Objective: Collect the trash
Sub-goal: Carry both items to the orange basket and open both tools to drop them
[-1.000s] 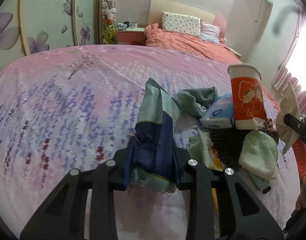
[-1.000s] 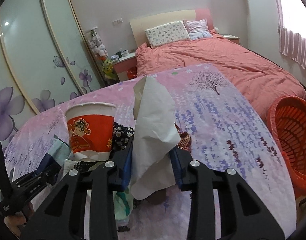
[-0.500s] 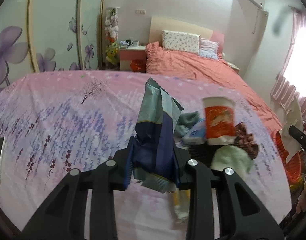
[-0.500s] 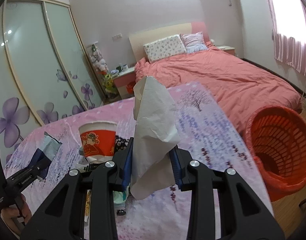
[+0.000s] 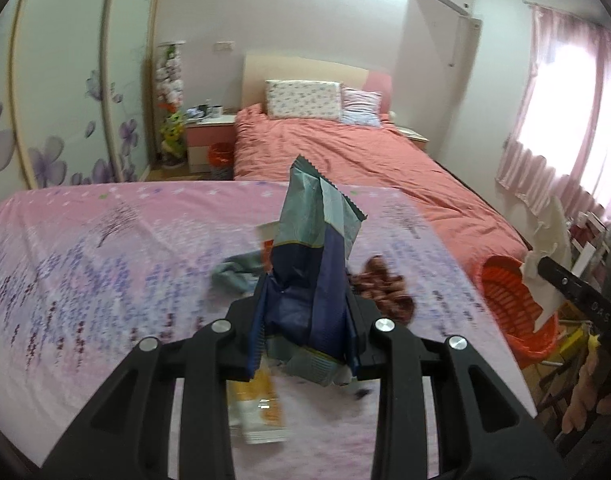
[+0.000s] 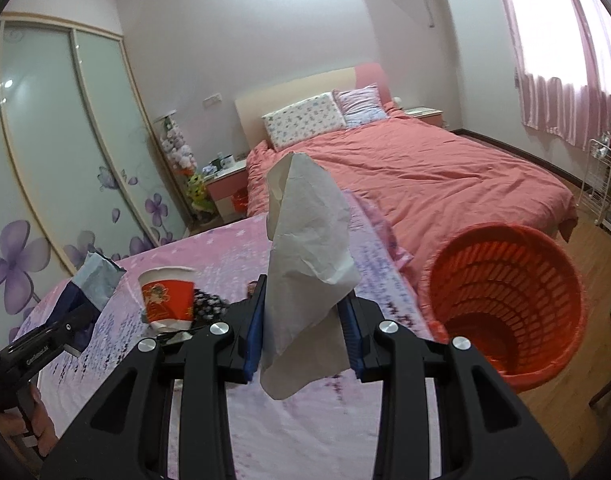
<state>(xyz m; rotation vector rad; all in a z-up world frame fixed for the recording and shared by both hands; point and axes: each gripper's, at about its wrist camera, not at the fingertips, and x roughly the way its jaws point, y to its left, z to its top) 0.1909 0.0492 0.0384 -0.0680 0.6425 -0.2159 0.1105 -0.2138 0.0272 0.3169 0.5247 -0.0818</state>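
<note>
Carry step: left gripper (image 5: 307, 344) clamped crinkled blue-grey foil wrapper (image 5: 313, 248); right gripper (image 6: 303, 332) clamped white tissue (image 6: 305, 264). Next: release over orange plastic lattice basket (image 6: 505, 304), lower right; 2 items.

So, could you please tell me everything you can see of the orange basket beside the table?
The orange basket is a round, tapering plastic bin with walls of open lattice slots and a solid rim. It stands upright on the wooden floor, between the pink-clothed table's right edge and the foot of the bed. What shows of its inside looks empty. Nothing grips or touches it; the right tool, shut on a white tissue, is to its left over the table.
</note>
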